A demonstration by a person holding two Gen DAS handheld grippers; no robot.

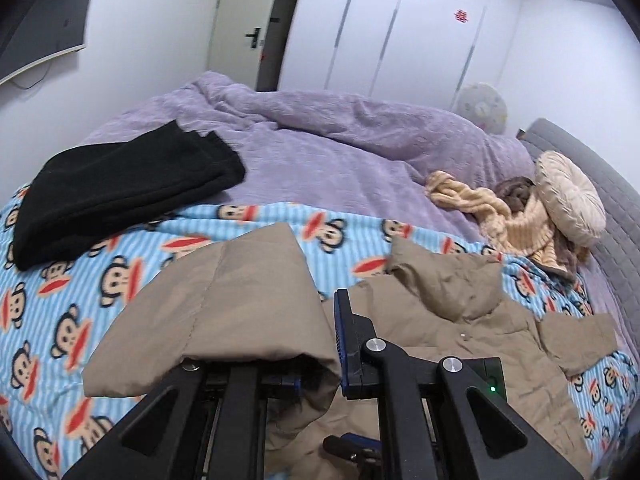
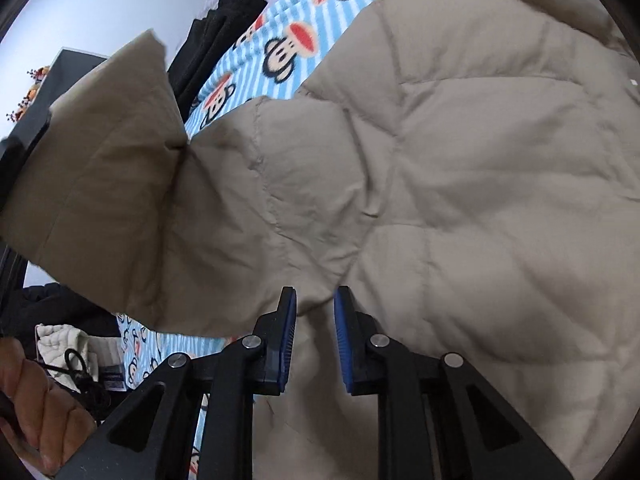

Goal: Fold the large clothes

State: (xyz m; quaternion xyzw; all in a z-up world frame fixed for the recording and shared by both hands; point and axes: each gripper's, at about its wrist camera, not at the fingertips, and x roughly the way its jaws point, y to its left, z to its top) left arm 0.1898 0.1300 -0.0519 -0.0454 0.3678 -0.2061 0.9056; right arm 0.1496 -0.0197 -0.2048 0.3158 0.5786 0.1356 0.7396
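- Black linkage bars of the left gripper (image 1: 320,344) fill the bottom of the left wrist view; one blue-padded finger (image 1: 345,336) is seen upright, while the other is hidden under a fold of the coat (image 1: 452,320).
- Whether the left fingers are clamped on that fold cannot be told, since the cloth is draped over the hidden side.
- A tan quilted coat is seen spread on the blanket (image 1: 60,300), which is striped blue and printed with monkey faces; one sleeve or flap is raised over the left gripper.
- A folded black garment (image 1: 120,188) is laid on the blanket's far left edge, well apart from the coat.
- Beyond the blanket a purple duvet (image 1: 320,132) is bunched across the bed, with a round cushion (image 1: 570,200) and a yellow knitted cloth (image 1: 492,208) near the grey headboard (image 1: 600,184).
- In the right wrist view the right gripper (image 2: 315,308) is shown with its two blue pads parted, a pinch of coat (image 2: 440,160) fabric lying between them; the pads are not closed tight on it.
- The coat's raised flap is seen at left in that view, held up next to a black part of the other tool.
- A hand (image 2: 32,408) is visible at the lower left edge, wrapped round a grip.
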